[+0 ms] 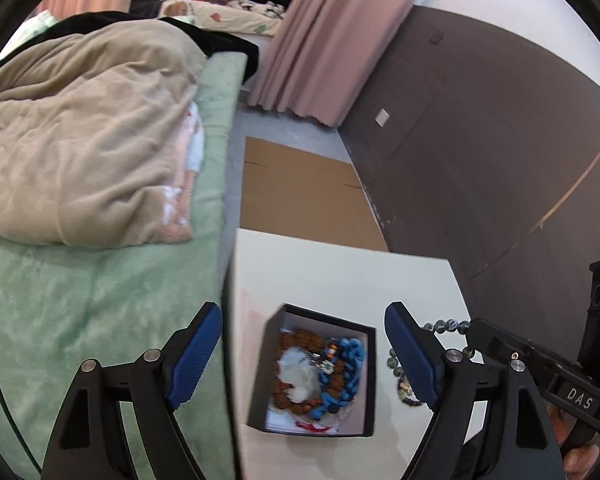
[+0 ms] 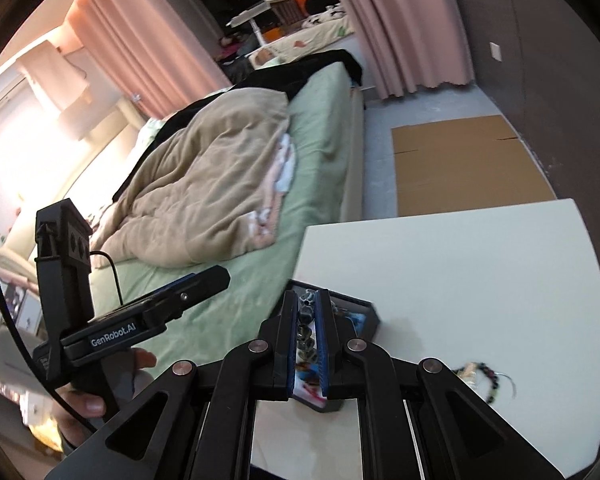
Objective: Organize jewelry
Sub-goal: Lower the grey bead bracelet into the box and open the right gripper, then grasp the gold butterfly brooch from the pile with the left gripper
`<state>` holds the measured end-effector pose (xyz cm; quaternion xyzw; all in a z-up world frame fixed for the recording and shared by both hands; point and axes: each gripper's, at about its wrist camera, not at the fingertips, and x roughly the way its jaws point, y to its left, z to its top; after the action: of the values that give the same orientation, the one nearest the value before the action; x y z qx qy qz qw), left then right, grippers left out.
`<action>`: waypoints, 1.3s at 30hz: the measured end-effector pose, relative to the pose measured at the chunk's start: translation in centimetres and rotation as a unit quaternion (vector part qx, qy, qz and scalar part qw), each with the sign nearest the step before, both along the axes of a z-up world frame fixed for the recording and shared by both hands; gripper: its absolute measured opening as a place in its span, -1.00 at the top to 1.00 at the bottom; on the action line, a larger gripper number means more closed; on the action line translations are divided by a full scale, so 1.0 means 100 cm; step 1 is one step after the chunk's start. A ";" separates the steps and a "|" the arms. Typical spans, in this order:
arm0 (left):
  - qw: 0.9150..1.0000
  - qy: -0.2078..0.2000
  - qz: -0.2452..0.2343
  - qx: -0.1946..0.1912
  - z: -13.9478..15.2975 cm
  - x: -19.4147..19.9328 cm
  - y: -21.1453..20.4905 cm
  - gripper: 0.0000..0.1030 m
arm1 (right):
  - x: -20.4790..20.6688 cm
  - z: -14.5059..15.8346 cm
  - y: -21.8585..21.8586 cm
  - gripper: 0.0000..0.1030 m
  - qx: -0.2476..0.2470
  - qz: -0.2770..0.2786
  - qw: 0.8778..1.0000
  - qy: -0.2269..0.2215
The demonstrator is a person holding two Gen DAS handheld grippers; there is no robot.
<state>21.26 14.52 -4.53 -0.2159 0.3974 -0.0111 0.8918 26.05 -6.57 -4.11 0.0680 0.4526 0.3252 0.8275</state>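
I am midway through gathering the jewelry: my right gripper (image 2: pixel 308 344) has its jaws clenched on a dark bead strand (image 2: pixel 305 322), round glossy beads pinched in a row between the blue pads, held just above the black box (image 1: pixel 366 380) on the white desk (image 1: pixel 340 276). My left gripper (image 1: pixel 304 356) hangs over that box with its jaws released and empty. Inside lie a chunky blue chain (image 1: pixel 346 368), brown knobbly beads (image 1: pixel 296 338) and something white and fluffy. Next, I judge, I should lower the strand into the box without snagging it. Another beaded piece (image 2: pixel 482 378) waits on the smooth desk.
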 end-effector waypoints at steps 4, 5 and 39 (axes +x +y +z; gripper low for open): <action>1.000 -0.002 0.012 -0.005 0.000 -0.002 0.010 -0.63 | 0.008 -0.006 0.013 0.79 0.019 0.010 1.000 0.008; 1.000 -0.003 0.013 -0.006 0.000 -0.002 0.011 -0.63 | 0.012 -0.012 0.016 0.65 0.016 0.013 1.000 0.016; 0.990 0.019 -0.123 0.071 -0.010 0.024 -0.116 -0.63 | 0.006 -0.038 -0.153 -0.23 0.013 -0.143 0.987 0.068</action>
<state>23.64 2.92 -5.49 -0.1019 0.4373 -0.0885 0.8891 26.62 -21.92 -7.91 0.1645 0.4890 0.2039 0.8320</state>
